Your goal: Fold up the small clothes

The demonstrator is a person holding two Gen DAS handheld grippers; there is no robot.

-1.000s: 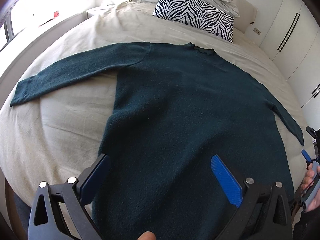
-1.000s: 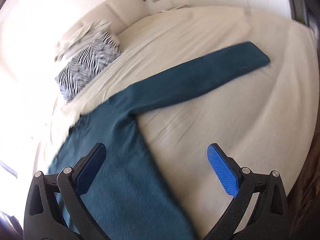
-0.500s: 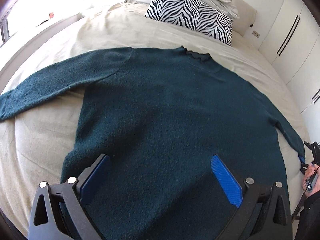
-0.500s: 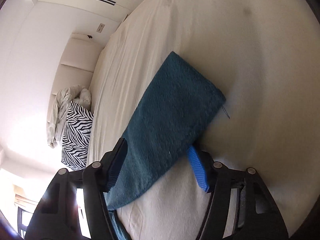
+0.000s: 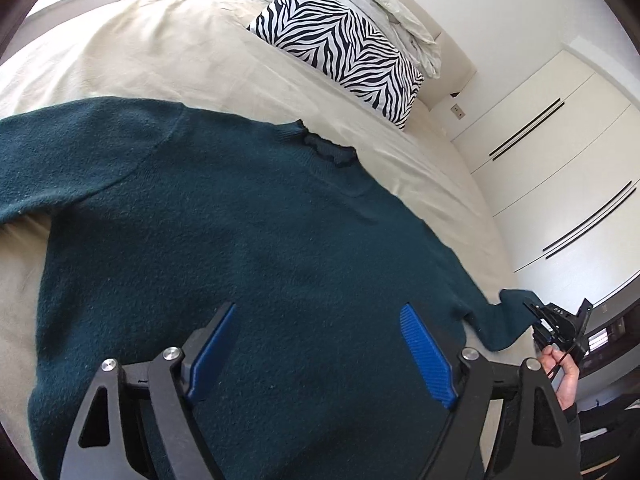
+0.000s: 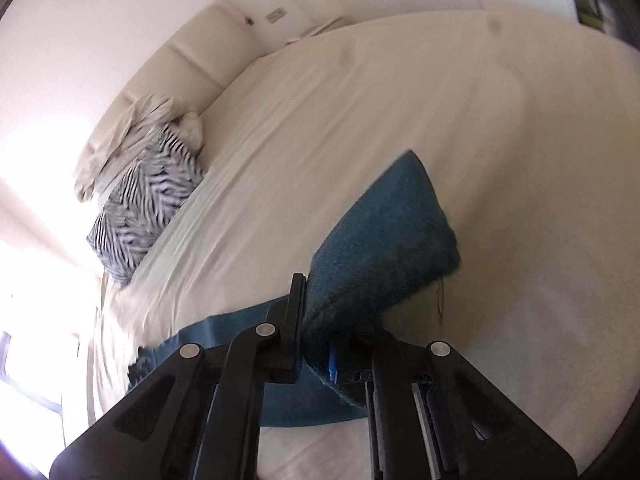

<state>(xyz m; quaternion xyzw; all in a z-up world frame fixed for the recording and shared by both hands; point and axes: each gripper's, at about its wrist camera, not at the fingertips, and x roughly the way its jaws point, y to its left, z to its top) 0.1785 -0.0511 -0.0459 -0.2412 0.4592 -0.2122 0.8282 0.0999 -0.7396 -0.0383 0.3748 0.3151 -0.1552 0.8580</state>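
Sweater, dark teal, lies spread flat across my cream bed, its neck toward the zebra pillow at the head end. My left claw hovers over its body, jaws wide but closing on nothing. My right claw is clamped on the sleeve cuff.

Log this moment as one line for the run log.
stage: sleeve fold start | right gripper: shut on sweater sleeve | left gripper: closing over sweater, nothing pinched | surface: bed

No legible text anywhere.
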